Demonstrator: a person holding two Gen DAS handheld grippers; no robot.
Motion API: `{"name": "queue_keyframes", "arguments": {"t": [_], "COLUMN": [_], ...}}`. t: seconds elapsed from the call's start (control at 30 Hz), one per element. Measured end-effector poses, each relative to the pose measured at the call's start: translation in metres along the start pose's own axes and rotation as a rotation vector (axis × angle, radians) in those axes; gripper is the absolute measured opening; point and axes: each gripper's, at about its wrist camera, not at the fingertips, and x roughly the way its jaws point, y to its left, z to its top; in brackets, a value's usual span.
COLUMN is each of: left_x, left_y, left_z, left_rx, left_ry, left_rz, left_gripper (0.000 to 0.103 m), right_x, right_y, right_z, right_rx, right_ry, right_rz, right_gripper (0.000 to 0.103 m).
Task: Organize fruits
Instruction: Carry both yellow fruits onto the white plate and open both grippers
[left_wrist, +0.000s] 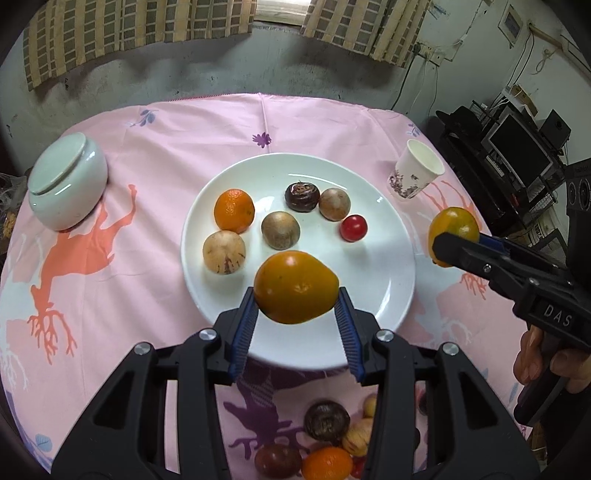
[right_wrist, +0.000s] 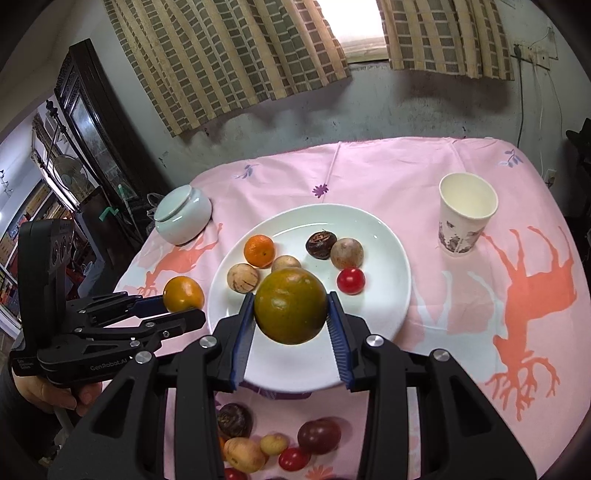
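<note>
Both grippers — an orange (left_wrist: 295, 286) each

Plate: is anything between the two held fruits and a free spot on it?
Nothing visible. The left tool holds an orange fruit above the plate's bare near part. The right tool holds a greenish fruit there too; the fruits on it lie farther back.

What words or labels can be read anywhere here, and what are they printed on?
"DAS": on the right hand-held gripper, seen from the left wrist.
"GenRobot.AI": on the left hand-held gripper, seen from the right wrist.
A small white label beside it: too small to read.
The paper cup: pattern only, no legible words.
</note>
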Motion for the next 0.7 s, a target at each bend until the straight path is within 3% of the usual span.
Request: {"name": "queue_keyframes", "arguments": {"t": [0.33, 0.7], "left_x": [0.057, 0.095], "left_y": [0.005, 0.014], "left_z": [0.004, 0.016], "left_rx": [-0.010, -0.048], "left_ry": [0.065, 0.104], "left_rz": [0.005, 0.014], "left_gripper": [0.043, 0.043], "right_x": [0.049, 0.081], "right_y": [-0.015, -0.024], "right_z": [-0.003, 0.003], "right_rx": [0.021, 0.062], "right_ry": [0.055, 0.077], "right_rz": [0.023, 0.040], "right_gripper": [0.039, 0.039]}}
